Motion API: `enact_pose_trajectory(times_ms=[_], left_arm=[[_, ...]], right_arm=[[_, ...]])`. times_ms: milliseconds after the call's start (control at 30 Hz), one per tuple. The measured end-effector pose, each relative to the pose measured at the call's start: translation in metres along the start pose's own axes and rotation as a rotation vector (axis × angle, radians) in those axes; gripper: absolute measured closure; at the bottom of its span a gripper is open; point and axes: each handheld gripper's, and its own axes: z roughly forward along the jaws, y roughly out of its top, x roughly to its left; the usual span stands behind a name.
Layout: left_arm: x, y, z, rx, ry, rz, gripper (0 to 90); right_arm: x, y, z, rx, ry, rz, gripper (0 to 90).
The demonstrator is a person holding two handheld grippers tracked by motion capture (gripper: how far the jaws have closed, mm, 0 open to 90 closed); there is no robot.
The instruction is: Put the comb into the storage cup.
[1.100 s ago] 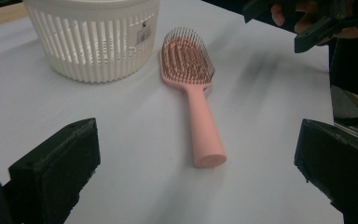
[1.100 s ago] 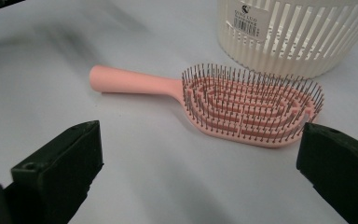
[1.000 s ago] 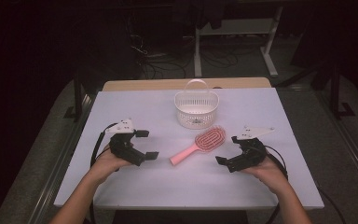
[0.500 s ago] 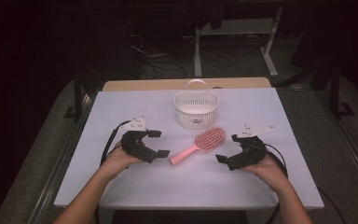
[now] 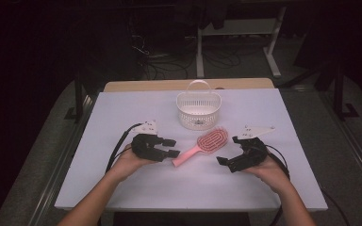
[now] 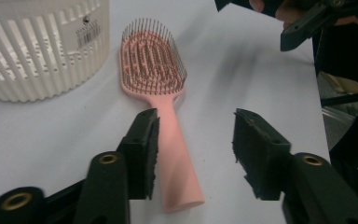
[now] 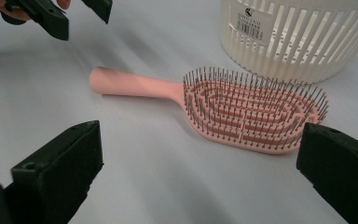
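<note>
A pink hairbrush lies bristles up on the white table, handle toward my left gripper. In the left gripper view its handle lies between the jaws, right beside the left pad and well apart from the right pad. My left gripper is open, and its jaws have just been closing around the handle. My right gripper rests to the right of the brush, open wide. In its own view my right gripper faces the brush head with nothing between its pads.
A white slotted basket with a handle stands just behind the brush head, seen close in both gripper views. Cables trail from both grippers toward the front edge. Bare table lies to either side.
My left gripper has moved right toward the brush handle and its jaws have narrowed around it. The right gripper and the brush have not moved.
</note>
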Motion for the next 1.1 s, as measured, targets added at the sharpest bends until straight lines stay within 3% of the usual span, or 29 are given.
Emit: enact_pose_trajectory(times_ms=[400,833,1100], left_arm=[[-0.005,-0.003,0.016,0.074,-0.015,-0.003,88.6],[-0.018,-0.01,0.038,0.187,0.0,0.044,90.0],[-0.019,-0.015,0.046,0.252,0.02,0.054,90.0]], right_arm=[[-0.001,0.0,0.0,-0.002,0.0,0.008,0.0],[-0.001,0.0,0.0,-0.002,-0.002,0.008,0.0],[-0.002,0.0,0.001,0.002,-0.004,0.005,0.0]])
